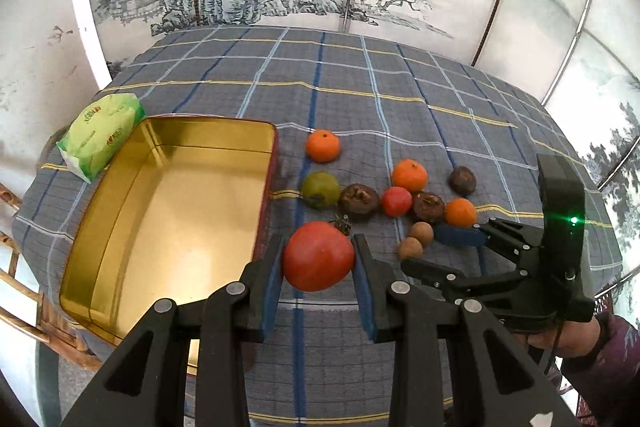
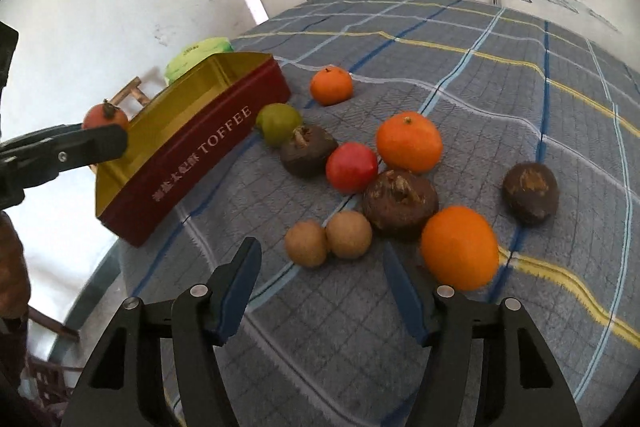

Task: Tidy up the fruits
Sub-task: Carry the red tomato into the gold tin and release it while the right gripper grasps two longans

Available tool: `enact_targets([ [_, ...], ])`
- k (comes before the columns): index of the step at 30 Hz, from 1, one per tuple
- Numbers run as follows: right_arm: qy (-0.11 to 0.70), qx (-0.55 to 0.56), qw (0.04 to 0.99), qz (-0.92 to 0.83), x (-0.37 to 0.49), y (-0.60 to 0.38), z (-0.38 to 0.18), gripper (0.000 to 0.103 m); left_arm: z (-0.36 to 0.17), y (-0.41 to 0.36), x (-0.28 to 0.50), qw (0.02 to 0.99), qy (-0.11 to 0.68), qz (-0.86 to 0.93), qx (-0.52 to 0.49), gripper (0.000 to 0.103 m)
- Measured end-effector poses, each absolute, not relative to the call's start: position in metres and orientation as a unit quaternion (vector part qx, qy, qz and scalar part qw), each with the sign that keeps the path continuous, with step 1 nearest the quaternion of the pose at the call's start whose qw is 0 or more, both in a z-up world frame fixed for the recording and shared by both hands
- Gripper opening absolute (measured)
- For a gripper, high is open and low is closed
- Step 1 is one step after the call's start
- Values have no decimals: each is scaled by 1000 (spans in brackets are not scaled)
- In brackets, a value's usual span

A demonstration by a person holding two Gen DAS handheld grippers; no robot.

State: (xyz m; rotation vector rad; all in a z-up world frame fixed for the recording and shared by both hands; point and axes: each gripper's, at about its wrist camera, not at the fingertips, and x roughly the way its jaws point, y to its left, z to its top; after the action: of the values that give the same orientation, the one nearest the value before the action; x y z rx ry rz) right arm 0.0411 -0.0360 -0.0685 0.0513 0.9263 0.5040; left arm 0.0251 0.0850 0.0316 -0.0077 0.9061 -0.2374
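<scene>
The left gripper (image 1: 318,255) is clamped on a big red tomato (image 1: 318,255) beside the gold-lined tin (image 1: 224,137) — only the right wrist view shows its red "TOFFEE" side. The right gripper (image 2: 320,269) hangs part-open, nothing gripped, just short of two small brown fruits (image 2: 328,241); green packet (image 2: 200,53) mostly hidden behind the tin.

- The tissue pack (image 2: 198,57) sits mostly hidden behind the tin (image 2: 192,151) in the right wrist view.
- The tin's near corner (image 1: 120,327) is covered by the left gripper's frame.
- The hand (image 1: 576,339) on the right gripper is cut off at the edge.
- The tomato (image 2: 105,115) is half hidden behind a black finger.
- The chair (image 1: 24,307) shows only in part.
</scene>
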Motion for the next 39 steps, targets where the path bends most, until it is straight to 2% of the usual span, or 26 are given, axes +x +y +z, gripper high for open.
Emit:
enact_targets([
  [5,434,7,871,232,45,-28,-68,63,29,97,27,892,439,-108,-12,29],
  [6,430,-1,875,223,44,-27,-69,54,29,99,28,892,440,-107,-14,29],
  [7,426,-8,878,217,43,-26,-69,48,28,101,28,891,440,-105,-15,29],
  [27,383,-29,892,239,33,-22,-65,48,-2,184,95,882,470,-6,-25,29],
  [39,382,-38,892,240,32,-19,-66,48,-4,186,89,886,462,4,-22,29],
])
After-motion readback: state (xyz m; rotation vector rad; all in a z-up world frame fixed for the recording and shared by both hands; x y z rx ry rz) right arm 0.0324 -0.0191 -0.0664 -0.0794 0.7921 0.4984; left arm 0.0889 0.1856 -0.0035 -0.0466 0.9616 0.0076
